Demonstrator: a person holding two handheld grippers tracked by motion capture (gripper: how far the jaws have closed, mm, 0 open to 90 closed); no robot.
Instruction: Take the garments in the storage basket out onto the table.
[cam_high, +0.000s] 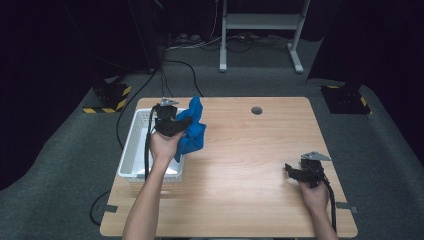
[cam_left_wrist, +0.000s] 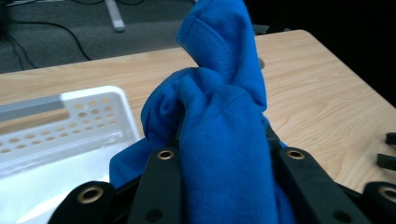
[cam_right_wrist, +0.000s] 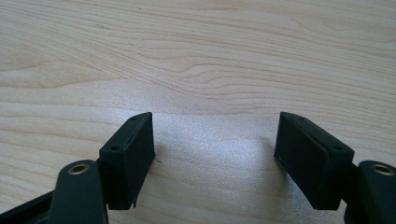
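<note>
A blue cloth hangs bunched from my left gripper, lifted beside the right edge of a white perforated basket. In the left gripper view the blue cloth is clamped between the two black jaws of my left gripper, which is shut on it, and the basket lies to its left. My right gripper rests low over the table near the right front edge. In the right gripper view my right gripper stands open, with bare wood between its jaws.
The wooden table has a round cable hole near its far edge. Grey carpet, cables and a metal stand lie beyond the table. Yellow-black taped plates sit on the floor at both far corners.
</note>
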